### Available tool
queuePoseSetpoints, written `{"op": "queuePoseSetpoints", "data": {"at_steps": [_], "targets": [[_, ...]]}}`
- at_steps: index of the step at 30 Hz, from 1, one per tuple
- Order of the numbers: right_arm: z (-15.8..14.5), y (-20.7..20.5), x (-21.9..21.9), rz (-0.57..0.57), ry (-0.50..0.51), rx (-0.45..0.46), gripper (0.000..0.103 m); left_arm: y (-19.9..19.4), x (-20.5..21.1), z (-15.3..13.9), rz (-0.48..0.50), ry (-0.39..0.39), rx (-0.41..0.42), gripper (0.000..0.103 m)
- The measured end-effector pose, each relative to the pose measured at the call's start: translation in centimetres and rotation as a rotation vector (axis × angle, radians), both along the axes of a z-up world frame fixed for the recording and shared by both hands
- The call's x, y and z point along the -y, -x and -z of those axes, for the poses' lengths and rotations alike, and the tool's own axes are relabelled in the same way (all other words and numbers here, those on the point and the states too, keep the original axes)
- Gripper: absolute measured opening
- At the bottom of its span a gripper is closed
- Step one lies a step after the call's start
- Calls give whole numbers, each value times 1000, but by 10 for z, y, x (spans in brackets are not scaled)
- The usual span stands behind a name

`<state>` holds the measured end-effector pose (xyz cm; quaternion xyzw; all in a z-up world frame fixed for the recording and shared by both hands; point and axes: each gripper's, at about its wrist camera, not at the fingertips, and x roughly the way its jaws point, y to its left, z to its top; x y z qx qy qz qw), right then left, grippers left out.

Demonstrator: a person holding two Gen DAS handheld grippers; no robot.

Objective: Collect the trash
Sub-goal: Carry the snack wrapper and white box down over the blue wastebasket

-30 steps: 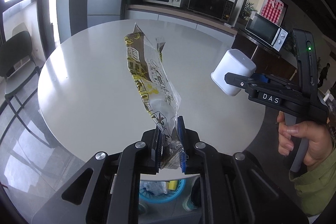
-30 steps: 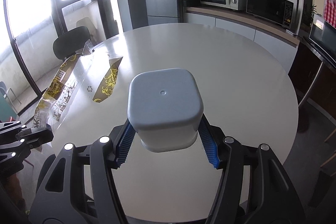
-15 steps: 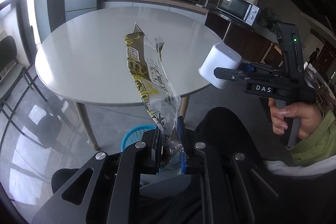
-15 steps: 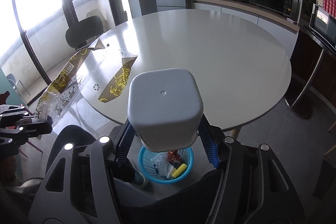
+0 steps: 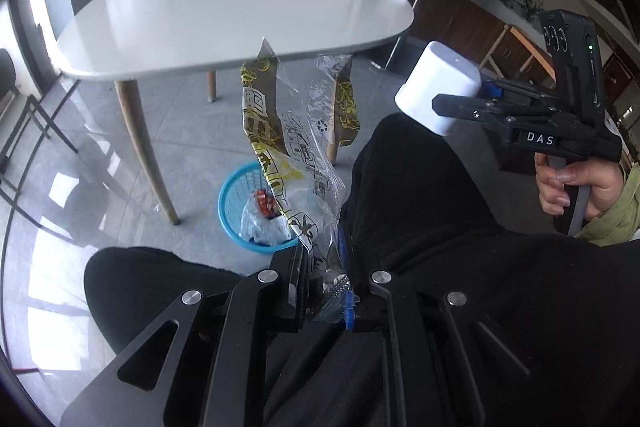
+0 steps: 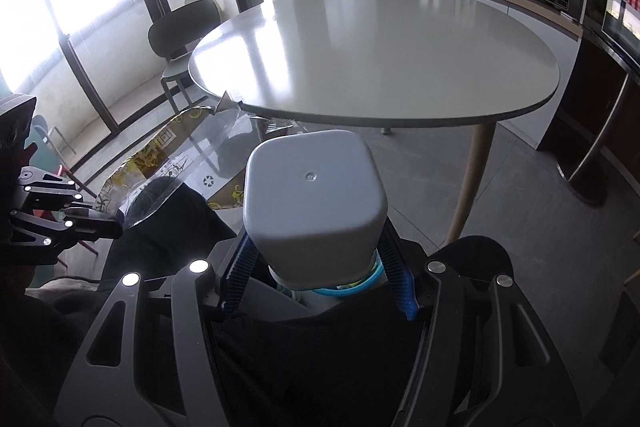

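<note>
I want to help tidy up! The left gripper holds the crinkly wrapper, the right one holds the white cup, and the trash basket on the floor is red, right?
Almost. The basket is blue, not red, as the left wrist view shows. The left gripper does hold the wrapper, and the right gripper the white cup.

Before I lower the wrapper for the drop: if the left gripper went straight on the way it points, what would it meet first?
Probably the blue basket on the floor: left gripper, clamping the wrapper, aims roughly at it; depth is unclear.
</note>
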<state>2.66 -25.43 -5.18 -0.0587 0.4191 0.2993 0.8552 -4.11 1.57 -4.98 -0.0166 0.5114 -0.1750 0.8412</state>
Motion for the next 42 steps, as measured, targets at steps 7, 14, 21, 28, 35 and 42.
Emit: {"op": "queuePoseSetpoints", "data": {"at_steps": [7, 14, 21, 28, 35, 42], "targets": [[50, -18, -17, 25, 19, -95, 56, -18, -21, 56, -65, 31, -145, 12], [114, -59, -32, 78, 35, -224, 56, -59, -25, 112, -103, 46, -246, 12], [171, -90, -57, 104, 141, -304, 56, -105, -27, 176, -148, 52, -360, 12], [220, -126, -65, 157, 176, -410, 56, -134, -27, 216, -170, 87, -415, 12], [264, -153, -83, 193, 224, -495, 56, -159, -30, 243, -222, 120, -469, 12], [301, -179, -98, 228, 261, -548, 56, -175, -27, 270, -249, 141, -519, 12]]}}
